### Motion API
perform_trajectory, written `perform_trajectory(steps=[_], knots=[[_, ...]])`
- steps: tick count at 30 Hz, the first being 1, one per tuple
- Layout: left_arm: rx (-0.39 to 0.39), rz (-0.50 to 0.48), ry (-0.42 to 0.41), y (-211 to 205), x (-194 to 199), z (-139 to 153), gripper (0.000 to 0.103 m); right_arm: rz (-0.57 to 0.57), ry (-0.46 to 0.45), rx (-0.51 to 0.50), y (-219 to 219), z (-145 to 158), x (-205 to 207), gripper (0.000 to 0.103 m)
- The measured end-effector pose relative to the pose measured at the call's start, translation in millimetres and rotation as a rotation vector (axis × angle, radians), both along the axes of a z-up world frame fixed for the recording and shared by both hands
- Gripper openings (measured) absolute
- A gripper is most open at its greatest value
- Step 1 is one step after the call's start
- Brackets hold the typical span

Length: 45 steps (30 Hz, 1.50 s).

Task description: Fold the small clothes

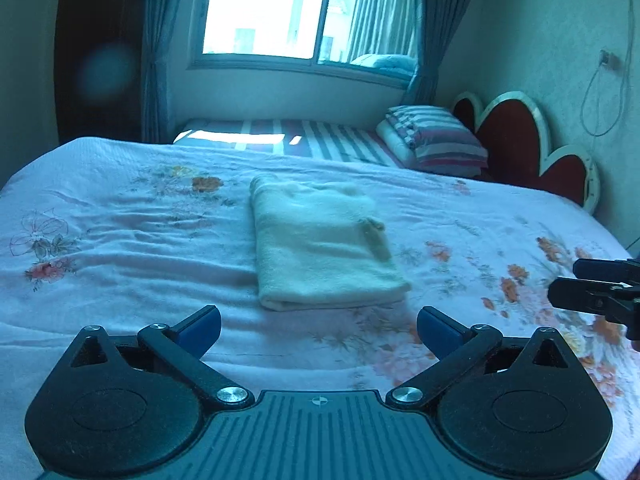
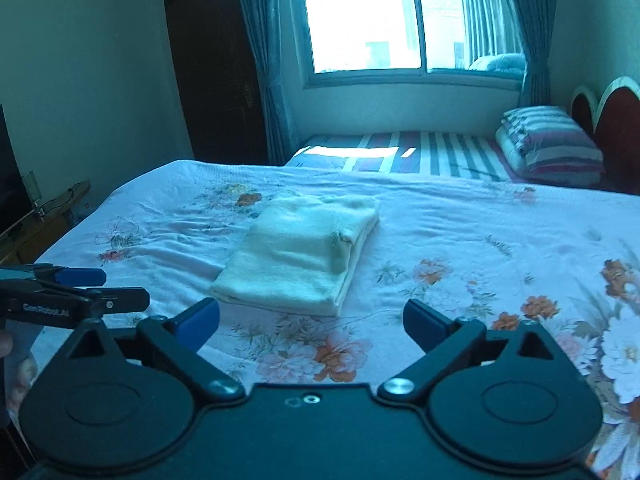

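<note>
Pink floral cotton bedspread point(image 1: 120, 248) fills my foreground, wrinkled towards nine o'clock. On it at twelve o'clock lies the cream folded fleece garment point(image 1: 320, 248), flat, untouched. Beyond, a striped mattress point(image 1: 320, 136) carries a striped folded quilt point(image 1: 436, 140) at one o'clock, against a red scalloped headboard point(image 1: 516, 140); farthest, a curtained window point(image 1: 304, 12). My left gripper point(image 1: 319, 330) and right gripper point(image 2: 311, 326) are both spread wide, holding nothing, short of the garment.
</note>
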<state>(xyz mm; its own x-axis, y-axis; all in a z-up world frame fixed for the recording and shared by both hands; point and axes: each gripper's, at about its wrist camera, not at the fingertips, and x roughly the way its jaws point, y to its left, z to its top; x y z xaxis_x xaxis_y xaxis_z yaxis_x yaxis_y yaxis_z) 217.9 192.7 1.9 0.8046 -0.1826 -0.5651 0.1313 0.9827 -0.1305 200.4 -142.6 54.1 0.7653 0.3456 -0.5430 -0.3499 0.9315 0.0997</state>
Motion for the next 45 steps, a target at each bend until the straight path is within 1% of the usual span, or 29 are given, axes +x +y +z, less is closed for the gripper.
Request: perform_trajectory(steps=[1,3,7,8,10,12,14,17,21,30,45], knots=[[0.003,-0.016,-0.009,-1.3,-9.7,6.2,0.103,-0.020,-0.019,-0.011,-0.4,7.6,-9.1,0.102],[0.034,-0.002,-0.036,-4.1,-28.4,18.1,0.103,-0.048,-0.038,-0.017,-1.4,18.8,-23.0,0.103],[0.008,0.021,-0.071,-1.3,-59.4,36.7,0.103,-0.070,-0.056,0.001,-3.2,31.9,-46.4,0.103],[0.013,0.026,-0.077,-1.9,-67.1,39.5,0.103,-0.070,-0.056,0.003,-2.8,33.3,-51.2,0.103],[0.026,0.029,-0.082,-2.8,-80.6,41.9,0.103,-0.074,-0.055,-0.009,0.3,33.5,-60.7,0.103],[0.025,0.032,-0.070,-3.0,-92.7,42.3,0.103,-0.068,-0.050,-0.018,3.3,31.3,-71.6,0.102],[0.032,0.032,-0.072,-4.4,-105.1,41.2,0.103,-0.072,-0.041,-0.011,3.6,28.2,-83.0,0.103],[0.030,0.028,-0.066,-8.3,-114.0,37.1,0.103,-0.073,-0.034,-0.011,3.4,23.9,-95.8,0.102],[0.029,0.022,-0.084,-14.9,-125.7,37.7,0.103,-0.074,-0.046,-0.022,3.5,25.5,-104.7,0.103],[0.015,0.025,-0.107,-18.0,-123.8,44.9,0.103,-0.085,-0.068,-0.018,3.6,35.0,-99.7,0.102],[0.013,0.029,-0.114,-19.1,-112.3,49.0,0.103,-0.086,-0.062,0.003,3.9,34.3,-86.8,0.103]])
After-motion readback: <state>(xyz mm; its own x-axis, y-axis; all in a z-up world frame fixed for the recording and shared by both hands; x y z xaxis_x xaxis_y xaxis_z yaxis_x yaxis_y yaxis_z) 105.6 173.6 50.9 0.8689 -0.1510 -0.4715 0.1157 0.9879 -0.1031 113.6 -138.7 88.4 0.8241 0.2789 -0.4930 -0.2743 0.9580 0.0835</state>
